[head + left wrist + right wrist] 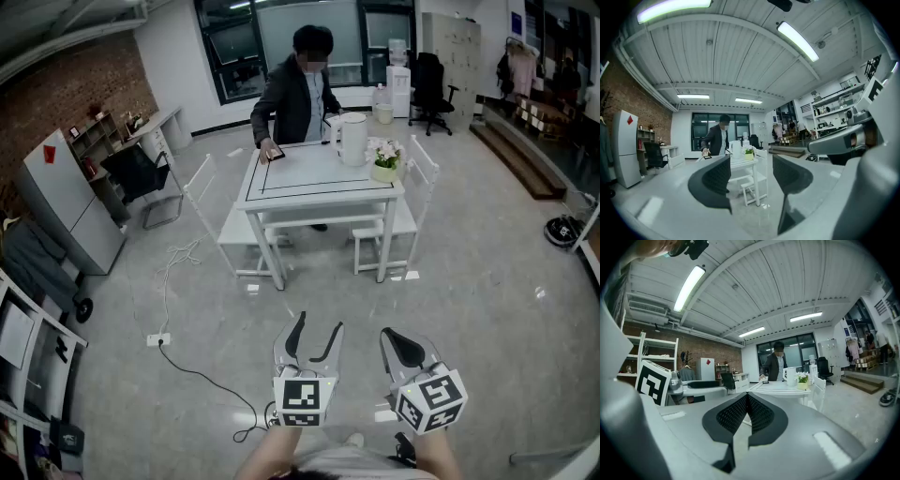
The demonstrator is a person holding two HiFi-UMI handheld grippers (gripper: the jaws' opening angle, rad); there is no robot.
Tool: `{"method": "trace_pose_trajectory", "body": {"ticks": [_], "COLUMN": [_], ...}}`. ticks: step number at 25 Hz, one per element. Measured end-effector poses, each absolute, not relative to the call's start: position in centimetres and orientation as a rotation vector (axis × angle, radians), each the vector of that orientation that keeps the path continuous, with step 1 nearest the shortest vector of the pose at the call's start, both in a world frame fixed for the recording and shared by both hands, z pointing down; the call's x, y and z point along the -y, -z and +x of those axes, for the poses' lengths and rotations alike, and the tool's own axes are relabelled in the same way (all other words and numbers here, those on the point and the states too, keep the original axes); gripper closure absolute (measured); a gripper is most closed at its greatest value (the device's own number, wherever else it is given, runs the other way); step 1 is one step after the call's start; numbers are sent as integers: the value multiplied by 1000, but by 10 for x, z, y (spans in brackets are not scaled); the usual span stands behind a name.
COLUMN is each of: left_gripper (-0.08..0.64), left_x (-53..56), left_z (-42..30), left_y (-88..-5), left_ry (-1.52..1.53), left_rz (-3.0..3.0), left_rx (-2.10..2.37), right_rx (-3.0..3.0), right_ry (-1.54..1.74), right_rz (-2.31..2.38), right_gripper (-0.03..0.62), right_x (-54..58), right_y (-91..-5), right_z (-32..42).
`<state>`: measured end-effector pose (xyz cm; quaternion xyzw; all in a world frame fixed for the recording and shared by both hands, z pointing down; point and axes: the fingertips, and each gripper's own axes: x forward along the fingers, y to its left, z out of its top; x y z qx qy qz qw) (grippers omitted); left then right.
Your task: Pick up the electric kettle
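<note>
A white electric kettle (351, 137) stands at the far right of a white table (319, 192), well ahead of me across the floor. The kettle (737, 146) is small and distant in the left gripper view, and the kettle (791, 376) shows beside a flower pot in the right gripper view. My left gripper (314, 339) is held low at the bottom of the head view, open and holding nothing. My right gripper (401, 347) hangs beside it, its pads pressed together on nothing. Both are far from the table.
A person in a dark jacket (295, 89) stands behind the table with a hand on a phone (273, 154). A flower pot (384, 161) sits next to the kettle. White chairs (230, 220) flank the table. A cable and power strip (157, 339) lie on the floor at left.
</note>
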<state>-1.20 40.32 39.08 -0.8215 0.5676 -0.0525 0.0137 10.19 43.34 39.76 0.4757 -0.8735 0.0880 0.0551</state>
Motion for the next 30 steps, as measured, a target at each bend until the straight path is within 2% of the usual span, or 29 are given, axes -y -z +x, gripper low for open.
{"method": "trace_pose_trajectory", "body": {"ticks": [12,13,14,15,16,30], "left_gripper": [284,307,376,549,560,560], "left_x": [-414,-415,-415,-414,-412,-340], "left_z": [-42,-45,-50,-55,-60,-146], "left_y": [-376,-375,-375,-374,-374,-368], "left_ry": [122,120,117,111,106,42], "left_rz": [-2559,-2553,-2548,-2550,-2561,-2628], "left_rx": [-1680,-1676,-1678,-1681,-1679,-1575], "right_rx": [2628,2625,2622,2620,2618,2589], "right_ry": [-189,-189,-192,-194,-195,-101], "right_rz": [1453,1455,1457,1458,1459,1582], "right_gripper": [568,568,568,568,568,568], "right_x": [-440,-440,-439,-437,-434,-365], "right_y": [-385,-385,-386,-386,-386,-375], "right_z": [60,57,54,49,44,-40]}}
